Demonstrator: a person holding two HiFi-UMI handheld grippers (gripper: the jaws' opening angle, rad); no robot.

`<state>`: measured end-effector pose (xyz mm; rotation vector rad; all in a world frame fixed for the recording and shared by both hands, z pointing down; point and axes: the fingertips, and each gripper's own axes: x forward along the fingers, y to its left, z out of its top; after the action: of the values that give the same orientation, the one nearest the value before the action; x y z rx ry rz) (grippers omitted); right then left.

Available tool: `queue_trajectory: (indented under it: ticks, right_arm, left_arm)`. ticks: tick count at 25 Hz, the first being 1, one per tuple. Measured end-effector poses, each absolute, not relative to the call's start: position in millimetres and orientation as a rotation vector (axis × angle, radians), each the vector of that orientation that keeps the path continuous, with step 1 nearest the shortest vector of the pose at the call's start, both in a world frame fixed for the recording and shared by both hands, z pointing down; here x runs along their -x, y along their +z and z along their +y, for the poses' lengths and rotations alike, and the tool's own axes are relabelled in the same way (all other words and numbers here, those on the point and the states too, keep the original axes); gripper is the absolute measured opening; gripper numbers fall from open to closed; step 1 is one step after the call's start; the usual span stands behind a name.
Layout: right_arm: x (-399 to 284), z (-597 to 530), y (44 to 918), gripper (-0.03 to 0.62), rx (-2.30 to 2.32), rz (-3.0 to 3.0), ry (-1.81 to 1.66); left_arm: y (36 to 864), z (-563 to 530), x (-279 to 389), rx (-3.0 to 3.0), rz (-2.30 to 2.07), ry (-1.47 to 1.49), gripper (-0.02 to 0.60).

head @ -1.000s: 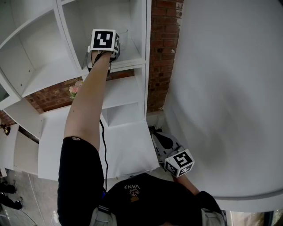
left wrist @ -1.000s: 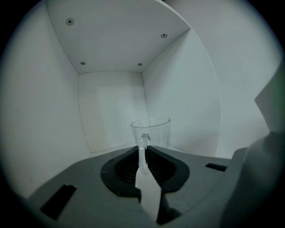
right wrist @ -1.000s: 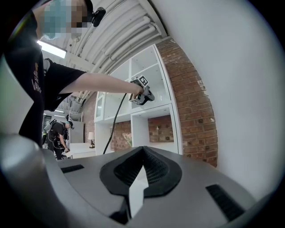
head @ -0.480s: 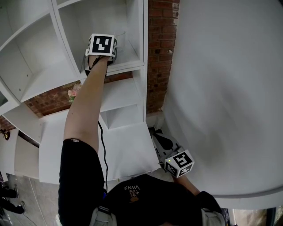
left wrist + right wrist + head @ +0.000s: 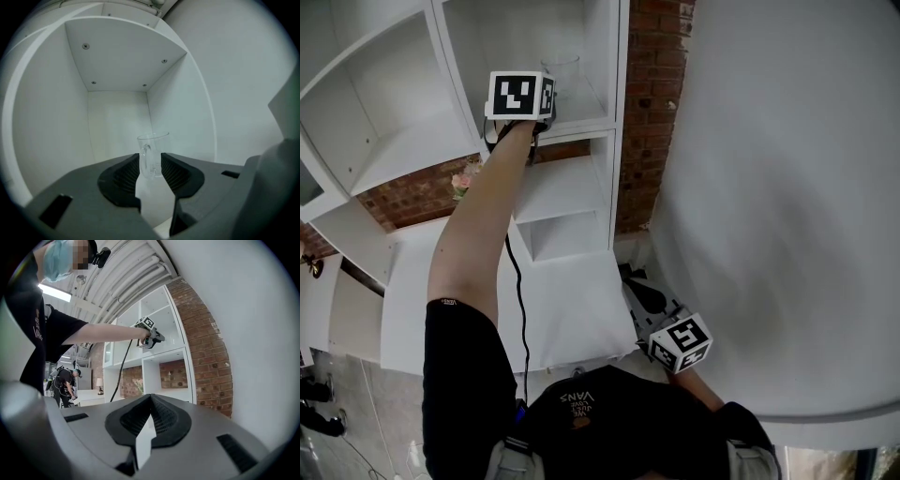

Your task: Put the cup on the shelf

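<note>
A clear glass cup with a handle stands upright on the floor of a white shelf compartment. It sits at the tips of my left gripper, whose jaws are opening; the pads stand a little apart from the glass. In the head view the cup shows just past that gripper's marker cube, on the upper shelf board. My right gripper hangs low by my body, shut with nothing in it.
The shelf unit has more open compartments below and to the left. A brick wall runs behind it. A large white curved surface fills the right. A black cable hangs from my left arm. Another person stands far off.
The cup now shows more clearly beyond the left gripper's cube, which has drawn back slightly. The right gripper has stayed where it was.
</note>
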<state>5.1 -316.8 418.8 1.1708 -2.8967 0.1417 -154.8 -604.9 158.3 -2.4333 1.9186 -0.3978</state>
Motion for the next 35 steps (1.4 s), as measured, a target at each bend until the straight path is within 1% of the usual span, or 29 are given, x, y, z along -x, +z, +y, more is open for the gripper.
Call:
queue_trajectory:
  ticks: [8,12,14,15,16,18,26,35]
  right_arm:
    - [-5.5,-297.3,423.7,0.0,-1.098,-2.913,0.151]
    - [-5.8,-286.2,428.2,0.0,-1.05,-2.913,0.161]
    - [-6.6,-280.4,430.4,0.0,-1.027,-2.913,0.165]
    - [-7.2,-277.9,431.4,0.0,-1.019,-2.914,0.168]
    - [-7.9,-275.4,432.4,0.0,-1.012,-2.916,0.172]
    - [-9.1,-270.0,435.2,0.0,-0.997,-2.919,0.181]
    - [-13.0,-253.4,443.0,0.0,-0.949,-2.933,0.21]
    - [-14.2,-244.1,449.0,0.0,-0.913,-2.954,0.225]
  left_arm:
    - [162.3,-553.6,159.3,2.381,1.854,-0.264,0.124]
    - [177.9,-527.1,154.3,2.423,1.81,-0.221,0.12]
    - [185.1,-512.7,150.7,2.432,1.782,-0.212,0.101]
    - [188.5,-504.8,148.6,2.428,1.766,-0.211,0.076]
    - [192.3,-496.3,146.2,2.419,1.749,-0.217,0.037]
    - [202.4,-478.2,140.8,2.401,1.716,-0.23,0.018]
    - [249.8,-408.1,124.2,2.44,1.659,-0.137,0.008]
    - [325.2,-342.2,125.1,2.461,1.752,-0.032,0.006]
